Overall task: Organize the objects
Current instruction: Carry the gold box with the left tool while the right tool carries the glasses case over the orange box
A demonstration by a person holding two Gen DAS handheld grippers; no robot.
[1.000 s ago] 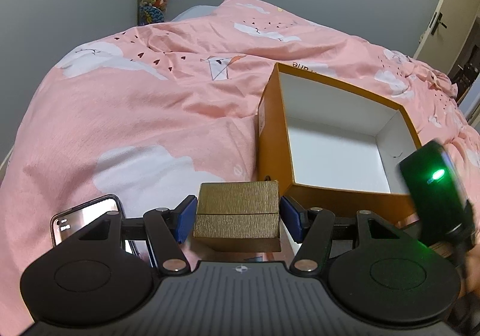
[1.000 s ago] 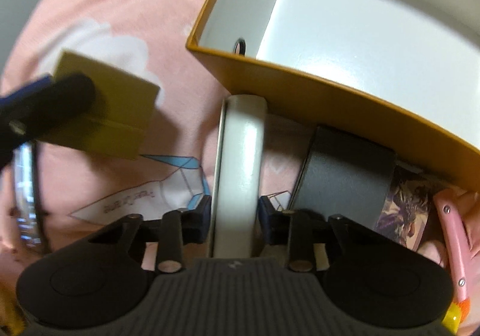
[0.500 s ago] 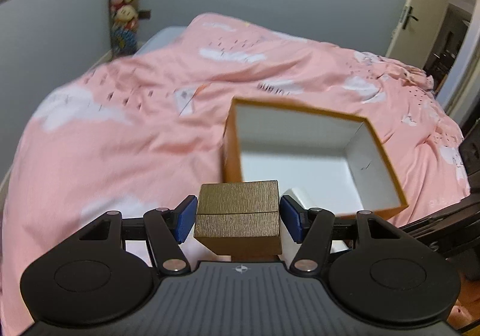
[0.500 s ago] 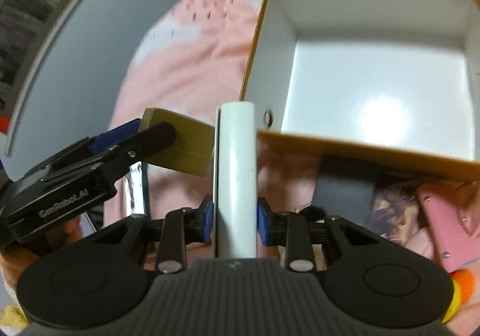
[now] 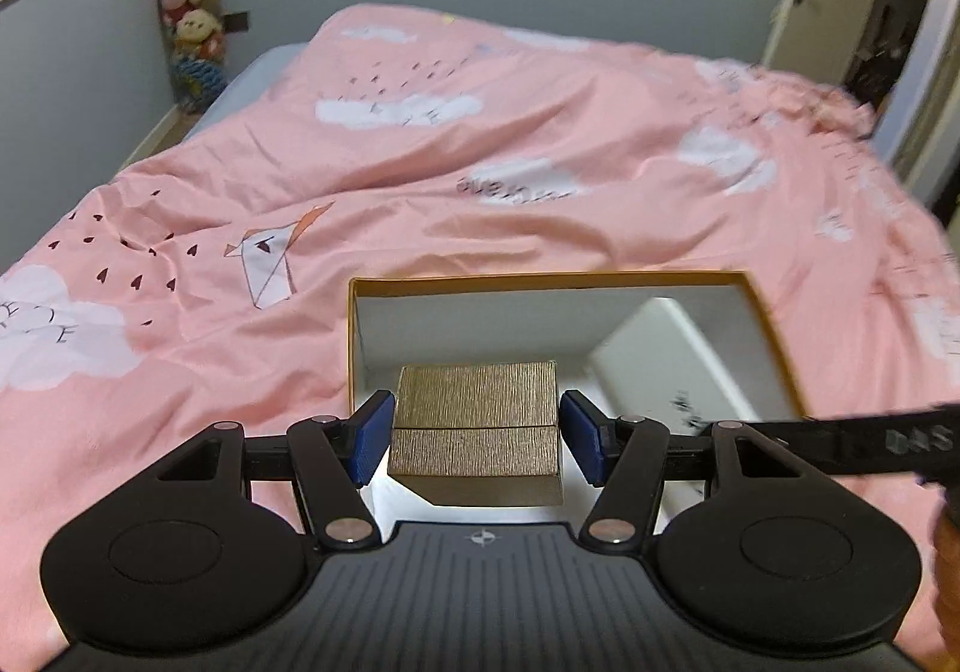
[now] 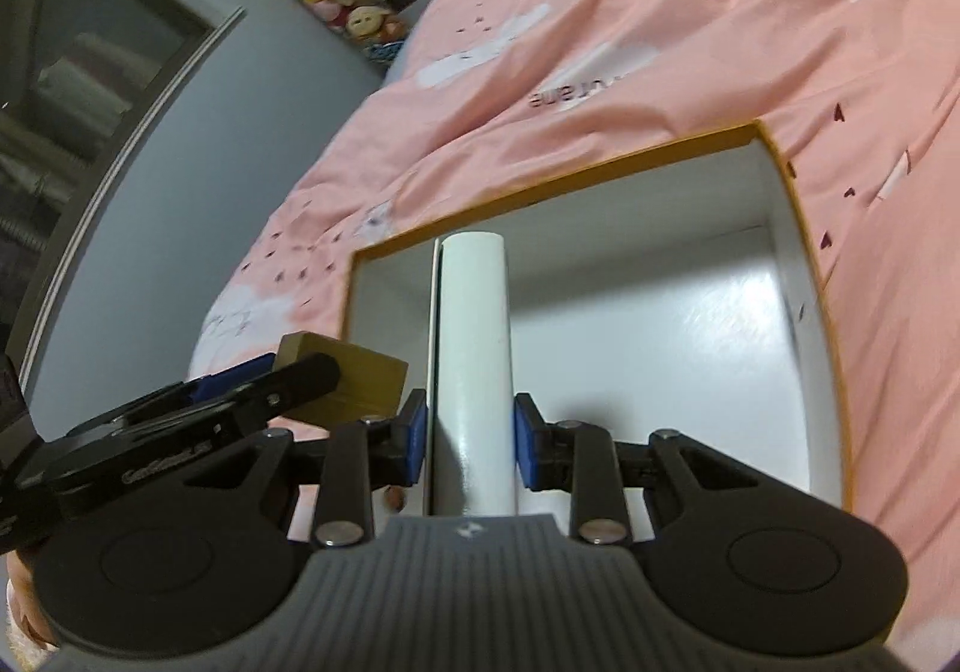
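The left gripper is pinching the gold box over the orange box on the bed. The right gripper is pinching the white case above its opening. Neither item is deposited yet; both releases are remaining.

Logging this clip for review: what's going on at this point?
A person is tidying things on a bed with a pink duvet into an open orange box using two handheld grippers. The left gripper is clamped on a small gold box, held over the near left part of the box. The right gripper grips a white slab-shaped device, held above the box opening. Neither item has been set down inside yet.
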